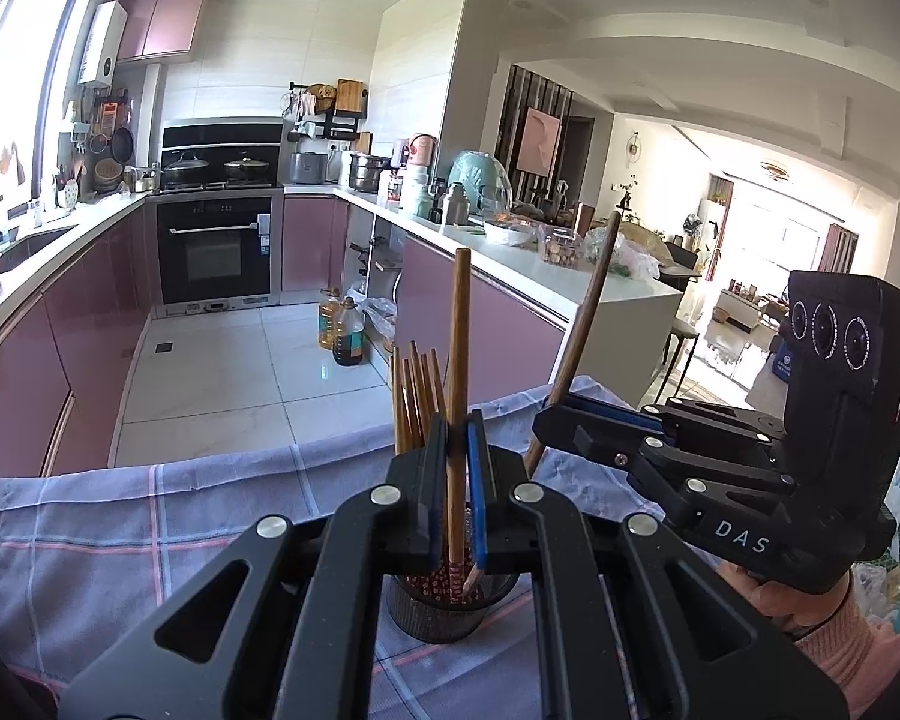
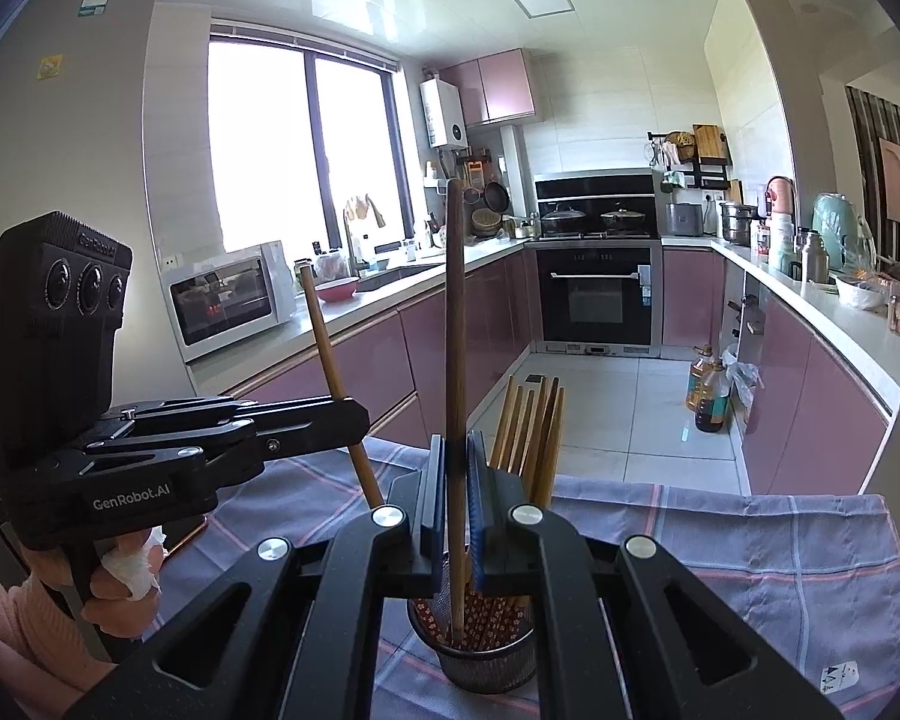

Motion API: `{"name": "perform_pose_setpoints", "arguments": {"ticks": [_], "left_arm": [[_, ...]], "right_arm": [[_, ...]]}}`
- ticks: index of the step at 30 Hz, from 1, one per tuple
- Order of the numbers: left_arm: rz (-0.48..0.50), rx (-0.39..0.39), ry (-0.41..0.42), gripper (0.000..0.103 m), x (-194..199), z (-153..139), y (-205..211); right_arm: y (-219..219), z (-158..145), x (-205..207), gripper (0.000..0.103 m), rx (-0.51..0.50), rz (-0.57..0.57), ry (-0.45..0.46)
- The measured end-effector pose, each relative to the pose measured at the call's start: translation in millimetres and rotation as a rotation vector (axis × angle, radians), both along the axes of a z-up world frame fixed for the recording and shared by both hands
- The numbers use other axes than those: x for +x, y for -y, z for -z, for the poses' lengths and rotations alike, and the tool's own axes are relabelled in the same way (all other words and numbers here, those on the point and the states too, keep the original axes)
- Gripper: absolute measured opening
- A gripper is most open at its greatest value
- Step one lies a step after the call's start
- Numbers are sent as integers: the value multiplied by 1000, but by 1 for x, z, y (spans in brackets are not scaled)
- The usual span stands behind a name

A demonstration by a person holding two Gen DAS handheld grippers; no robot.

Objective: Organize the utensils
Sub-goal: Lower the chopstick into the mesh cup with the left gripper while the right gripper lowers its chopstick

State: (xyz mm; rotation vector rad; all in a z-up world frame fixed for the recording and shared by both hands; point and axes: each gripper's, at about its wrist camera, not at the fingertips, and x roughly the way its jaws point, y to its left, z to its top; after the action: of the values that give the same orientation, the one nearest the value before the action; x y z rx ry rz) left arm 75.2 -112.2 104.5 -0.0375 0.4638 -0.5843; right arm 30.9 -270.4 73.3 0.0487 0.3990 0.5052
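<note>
Two chopsticks left to drop in

Your left gripper (image 1: 457,450) and right gripper (image 2: 456,468) each clamp a chopstick above the mesh holder (image 2: 486,660), lower centre on the tabletop (image 2: 750,570); several chopsticks (image 2: 528,432) already stand inside.

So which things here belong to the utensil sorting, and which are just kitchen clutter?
In the job:
left tongs, shut on a chopstick
right tongs, shut on a second chopstick
mesh holder
chopstick bundle

Lying about:
checked cloth
oil bottles
microwave
pots
</note>
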Motion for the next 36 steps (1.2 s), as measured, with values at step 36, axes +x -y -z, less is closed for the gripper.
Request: {"name": "perform_pose_setpoints", "arguments": {"ticks": [36], "left_arm": [[8, 14, -53, 7, 4, 10, 9]], "right_arm": [[0, 20, 16, 6, -2, -1, -66]]}}
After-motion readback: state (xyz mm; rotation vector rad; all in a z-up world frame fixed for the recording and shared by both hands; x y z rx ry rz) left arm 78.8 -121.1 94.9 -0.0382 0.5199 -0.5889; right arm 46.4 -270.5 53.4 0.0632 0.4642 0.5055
